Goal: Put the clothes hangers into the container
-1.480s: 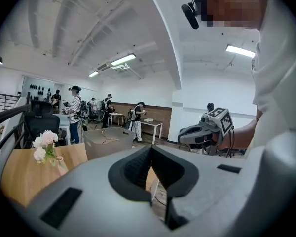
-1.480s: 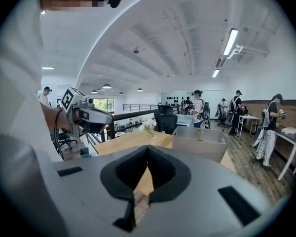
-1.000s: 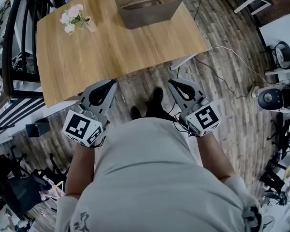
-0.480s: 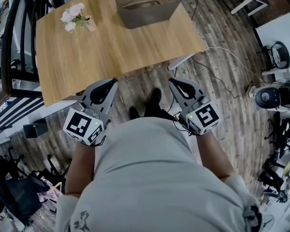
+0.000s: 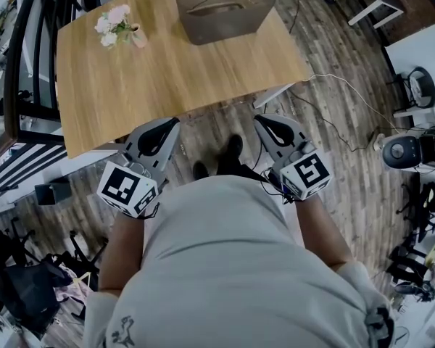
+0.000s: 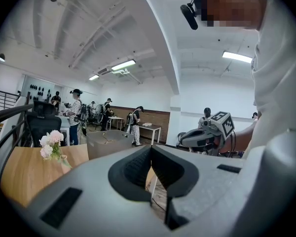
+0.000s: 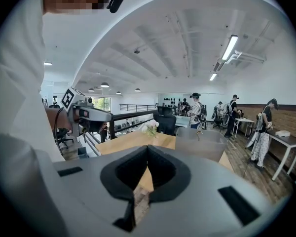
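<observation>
At the lower left of the head view, the left gripper hangs short of the light wooden worktop, its fingers pressed together on nothing. At top centre, well apart from both grippers, the grey rectangular container holds a wooden clothes hanger with a wire hook, its long axis running left-right. To the right, the right gripper is likewise closed and empty. Neither gripper looks nearer.
</observation>
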Motion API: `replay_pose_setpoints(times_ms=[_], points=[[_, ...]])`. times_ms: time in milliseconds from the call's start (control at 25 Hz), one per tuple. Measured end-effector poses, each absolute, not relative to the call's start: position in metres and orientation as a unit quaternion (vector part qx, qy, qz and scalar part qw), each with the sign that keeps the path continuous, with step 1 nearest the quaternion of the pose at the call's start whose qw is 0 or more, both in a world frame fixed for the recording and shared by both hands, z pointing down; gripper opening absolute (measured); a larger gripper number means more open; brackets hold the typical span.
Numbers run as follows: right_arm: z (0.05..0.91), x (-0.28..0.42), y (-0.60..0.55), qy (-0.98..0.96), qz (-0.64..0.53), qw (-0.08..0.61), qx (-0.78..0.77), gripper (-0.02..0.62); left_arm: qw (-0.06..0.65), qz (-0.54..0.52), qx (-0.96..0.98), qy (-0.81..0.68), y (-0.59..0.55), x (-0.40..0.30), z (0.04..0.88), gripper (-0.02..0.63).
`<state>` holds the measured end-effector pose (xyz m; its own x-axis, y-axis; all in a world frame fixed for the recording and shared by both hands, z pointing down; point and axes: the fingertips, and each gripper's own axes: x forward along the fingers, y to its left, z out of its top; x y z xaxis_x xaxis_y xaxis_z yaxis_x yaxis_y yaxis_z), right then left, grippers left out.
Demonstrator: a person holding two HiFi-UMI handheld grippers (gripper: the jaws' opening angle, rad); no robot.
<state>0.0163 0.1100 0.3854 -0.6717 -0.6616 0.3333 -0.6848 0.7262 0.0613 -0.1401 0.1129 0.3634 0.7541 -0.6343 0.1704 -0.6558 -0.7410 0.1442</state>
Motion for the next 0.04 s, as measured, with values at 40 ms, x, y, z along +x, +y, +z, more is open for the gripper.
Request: replay_pose_setpoints(times_ms=[40], points=[[0.3857, 0.0180, 0.1092, -0.913, 0.035, 0.168, 0.369, 0.006, 0.098, 0.055, 0.932, -0.346, 0.1125, -0.1383, 0.3633, 0.006]])
